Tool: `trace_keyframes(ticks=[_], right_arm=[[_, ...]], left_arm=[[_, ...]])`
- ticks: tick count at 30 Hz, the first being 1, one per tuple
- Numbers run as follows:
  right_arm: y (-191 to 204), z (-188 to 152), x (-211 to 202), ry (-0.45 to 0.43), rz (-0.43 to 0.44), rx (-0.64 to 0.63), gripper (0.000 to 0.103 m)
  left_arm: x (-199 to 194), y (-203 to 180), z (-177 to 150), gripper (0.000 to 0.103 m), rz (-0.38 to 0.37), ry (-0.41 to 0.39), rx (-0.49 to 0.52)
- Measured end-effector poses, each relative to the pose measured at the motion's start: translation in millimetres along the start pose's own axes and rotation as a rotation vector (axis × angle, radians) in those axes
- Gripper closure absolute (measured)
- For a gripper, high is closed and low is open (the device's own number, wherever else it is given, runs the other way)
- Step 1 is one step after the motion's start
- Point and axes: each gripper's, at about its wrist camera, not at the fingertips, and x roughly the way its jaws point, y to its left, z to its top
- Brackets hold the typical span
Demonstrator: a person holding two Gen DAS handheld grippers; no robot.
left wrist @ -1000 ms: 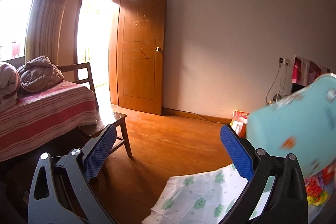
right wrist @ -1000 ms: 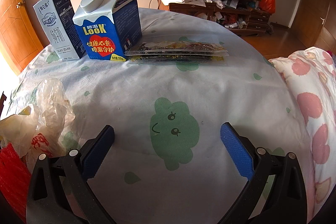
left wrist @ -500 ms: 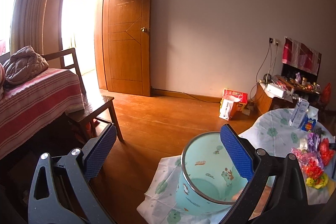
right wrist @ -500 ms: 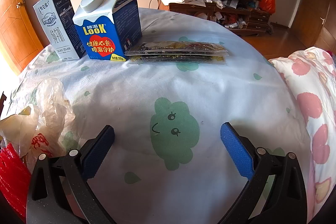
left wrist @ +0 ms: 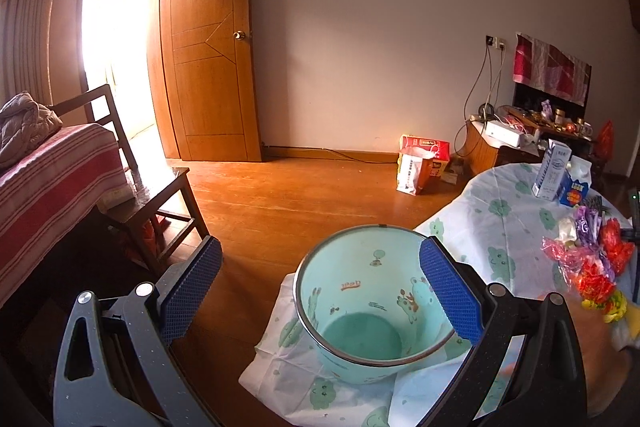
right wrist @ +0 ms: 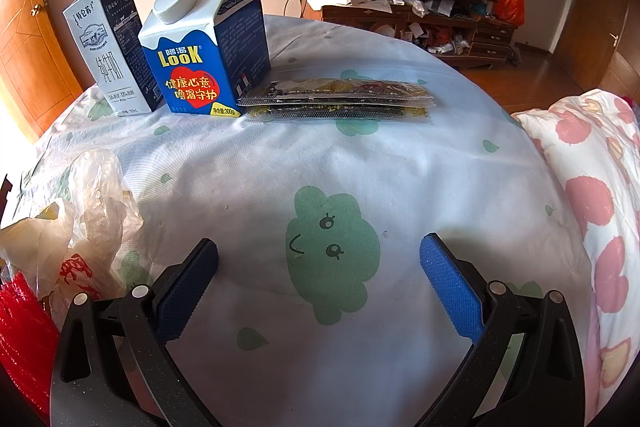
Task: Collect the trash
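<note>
Mint-green plastic bin (left wrist: 372,311), metal-rimmed, cartoon animals printed on the wall; stands at the table's near edge on the overhanging cloth, interior bare, nothing inside. Left gripper (left wrist: 320,291): fingers spread wide, nothing between them, right pad over the bin's rim. Beyond the table edge: broad bare wooden floor (left wrist: 280,203) up to the open door (left wrist: 208,67).

Trash on the tablecloth (right wrist: 320,187), white with green cloud faces:
- Blue gable-top carton (right wrist: 206,47), upright, white cap, marked "LOOK", "300g".
- Grey-white slim carton (right wrist: 110,47), upright, just left of the blue one; Chinese lettering, too small to read.
- Two flat snack sachets (right wrist: 338,101), overlapping, lying against the blue carton's right base.
- Crumpled clear plastic bag (right wrist: 88,211), red print, at the left edge; red netting (right wrist: 24,339) beside it.

Right gripper (right wrist: 320,275): fingers released and parted, empty, low over clear cloth, well apart from the cartons.
</note>
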Motion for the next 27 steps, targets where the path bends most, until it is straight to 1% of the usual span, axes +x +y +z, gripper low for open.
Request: trace_keyframes(ticks=[2,6,7,11,15,17,20,23,24,25,27], right_arm=[[0.0,0.5,0.3,0.000,0.000,0.000,0.004],[-0.1,0.2,0.2,0.000,0.000,0.000,0.004],[-0.1,1.2,0.7,0.001,0.000,0.000,0.004],[-0.2,0.9,0.6,0.001,0.000,0.001,0.004],[-0.4,1.8,1.2,0.002,0.000,0.001,0.004],[-0.2,1.5,1.2,0.002,-0.001,0.001,0.004],[-0.7,0.9,0.8,0.003,0.001,0.003,0.004],[-2.2,1.1,0.0,0.009,-0.008,-0.002,0.005],[-5.5,-1.8,-6.0,0.000,-0.042,0.017,0.005],[-12.1,3.3,-7.1,-0.016,-0.037,0.026,0.005],[-21.0,-5.3,-38.8,-0.100,-0.056,0.054,0.005]], left_arm=[[5.6,-9.5,-6.9,0.006,-0.022,0.018,0.011],[22.0,-39.0,-22.0,0.006,-0.085,0.091,0.039],[25.3,-48.4,-24.8,0.006,-0.099,0.107,0.049],[29.5,-95.8,-29.6,0.006,-0.196,0.173,0.086],[10.2,-139.6,-25.6,0.006,-0.240,0.136,0.147],[1.7,-155.7,-25.1,0.006,-0.250,0.122,0.172],[-7.0,-169.6,-26.3,0.006,-0.269,0.116,0.193],[-12.8,-177.8,-24.8,0.006,-0.271,0.111,0.211],[-15.6,-179.0,-23.7,0.006,-0.269,0.104,0.218],[-18.3,-180.0,-21.7,0.006,-0.264,0.094,0.224],[-26.0,-179.1,-19.6,0.006,-0.239,0.069,0.237]])
